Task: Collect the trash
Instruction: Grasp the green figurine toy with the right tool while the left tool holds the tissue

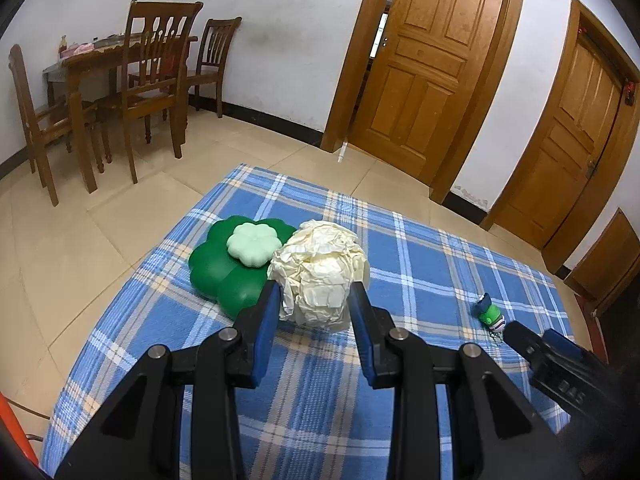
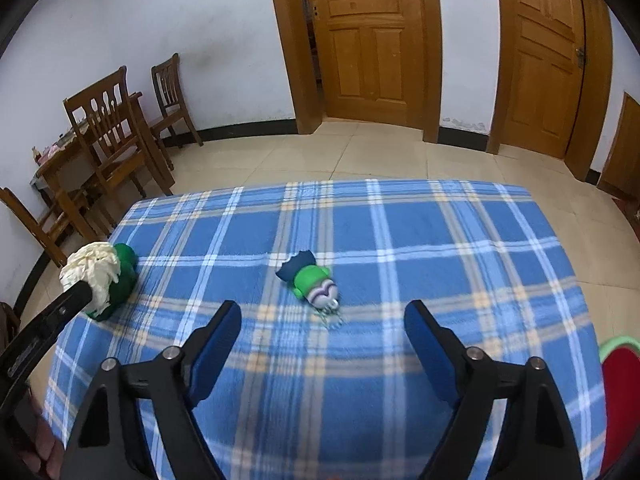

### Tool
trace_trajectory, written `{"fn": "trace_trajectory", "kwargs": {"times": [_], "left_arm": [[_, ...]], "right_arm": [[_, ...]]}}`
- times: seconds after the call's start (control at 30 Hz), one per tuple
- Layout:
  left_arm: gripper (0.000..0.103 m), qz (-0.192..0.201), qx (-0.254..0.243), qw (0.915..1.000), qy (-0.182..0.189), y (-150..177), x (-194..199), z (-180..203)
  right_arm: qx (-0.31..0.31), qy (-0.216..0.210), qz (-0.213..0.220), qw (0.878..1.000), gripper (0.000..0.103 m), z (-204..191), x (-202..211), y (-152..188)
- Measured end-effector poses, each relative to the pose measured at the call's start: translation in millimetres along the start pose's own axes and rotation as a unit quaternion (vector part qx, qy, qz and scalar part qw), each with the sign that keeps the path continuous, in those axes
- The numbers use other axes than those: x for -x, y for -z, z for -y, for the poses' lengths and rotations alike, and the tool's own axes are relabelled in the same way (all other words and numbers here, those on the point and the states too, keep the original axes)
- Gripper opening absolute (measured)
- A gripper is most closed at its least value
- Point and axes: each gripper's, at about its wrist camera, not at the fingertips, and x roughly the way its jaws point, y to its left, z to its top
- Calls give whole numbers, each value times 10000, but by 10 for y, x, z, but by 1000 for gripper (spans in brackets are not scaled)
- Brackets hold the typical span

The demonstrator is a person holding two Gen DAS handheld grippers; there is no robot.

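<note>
A crumpled cream paper ball [image 1: 320, 272] sits between the blue pads of my left gripper [image 1: 316, 304], which is shut on its lower sides. In the right wrist view the paper ball [image 2: 90, 270] sits at the tip of the left gripper [image 2: 76, 294], just in front of a green clover-shaped container [image 2: 126, 268]. That container [image 1: 218, 268] carries a pale green clover lid [image 1: 254, 244] and stands left of the ball on the blue plaid cloth [image 1: 420, 264]. My right gripper [image 2: 322, 320] is open with nothing between its fingers, just short of a small green toy figure [image 2: 314, 284].
The toy figure [image 1: 490, 314] lies right of the ball, near the right gripper's tip [image 1: 520, 334]. A red and green object [image 2: 620, 376] sits at the cloth's right edge. A wooden dining table and chairs [image 1: 132, 80] stand at the back left, with two wooden doors [image 1: 432, 64] behind.
</note>
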Motion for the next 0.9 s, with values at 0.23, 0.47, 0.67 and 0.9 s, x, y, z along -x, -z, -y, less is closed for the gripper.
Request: {"fn": "trace_trajectory", "kwargs": {"times": [0.23, 0.47, 0.67, 0.9], "left_arm": [[35, -30, 37, 10000, 19, 7, -21, -24], [35, -56, 86, 9999, 33, 3, -42, -47], [35, -30, 41, 10000, 47, 14, -46, -37], [35, -34, -9, 10000, 84, 27, -45, 7]], "right_arm": [[117, 8, -157, 9998, 70, -81, -255, -76], [253, 59, -343, 9991, 48, -126, -419, -96], [271, 85, -313, 9991, 35, -112, -407, -74], [174, 31, -327, 9993, 32, -39, -316, 2]]}}
